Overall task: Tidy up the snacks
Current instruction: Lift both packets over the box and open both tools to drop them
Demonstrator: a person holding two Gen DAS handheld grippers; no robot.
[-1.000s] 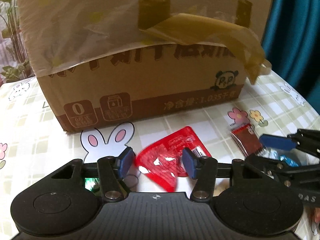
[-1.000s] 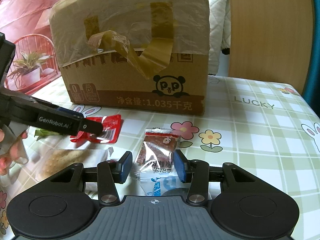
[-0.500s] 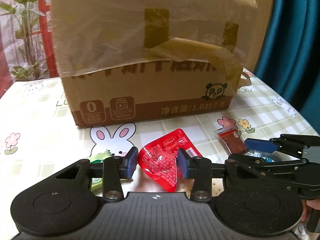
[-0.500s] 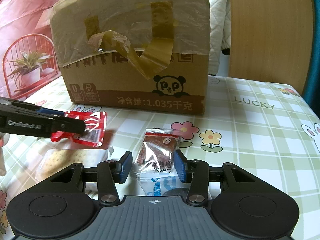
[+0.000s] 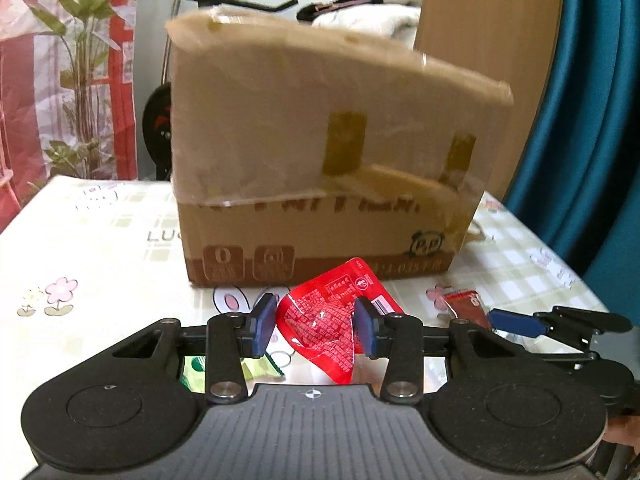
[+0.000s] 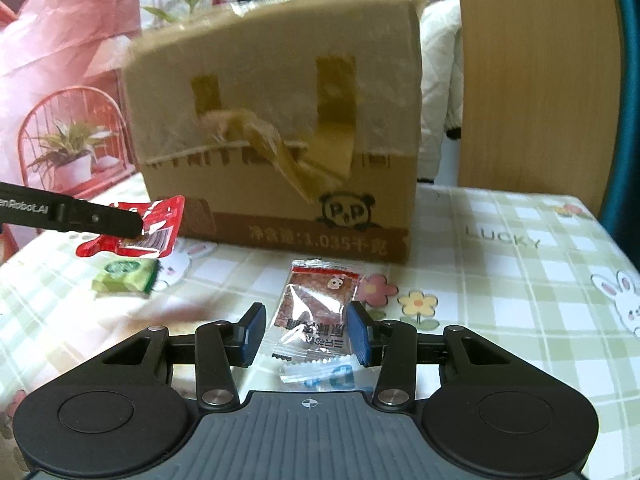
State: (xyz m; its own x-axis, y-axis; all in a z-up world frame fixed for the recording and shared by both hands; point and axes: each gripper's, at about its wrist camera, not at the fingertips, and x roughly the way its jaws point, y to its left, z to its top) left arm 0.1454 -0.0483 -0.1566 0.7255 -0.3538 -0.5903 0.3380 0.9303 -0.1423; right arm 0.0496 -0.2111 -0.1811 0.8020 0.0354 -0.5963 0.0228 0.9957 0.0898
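Note:
My left gripper (image 5: 315,329) is shut on a red snack packet (image 5: 325,322) and holds it above the table in front of the taped cardboard box (image 5: 320,184). From the right wrist view the packet (image 6: 138,226) hangs in the air in that gripper's fingers (image 6: 120,222). My right gripper (image 6: 306,336) is open, low over the table, its jaws on either side of a brown jerky packet (image 6: 316,306) without touching it. A clear blue-printed packet (image 6: 320,372) lies just under it.
A green snack packet (image 6: 124,278) lies on the checked tablecloth (image 6: 500,300) at the left; it also shows under the left gripper (image 5: 256,370). The box (image 6: 280,128) stands at the back. The table's right edge borders a teal curtain (image 5: 600,120).
My left gripper has lifted the red packet off the table and pulled back from the box. My right gripper has risen slightly, still open over the jerky packet.

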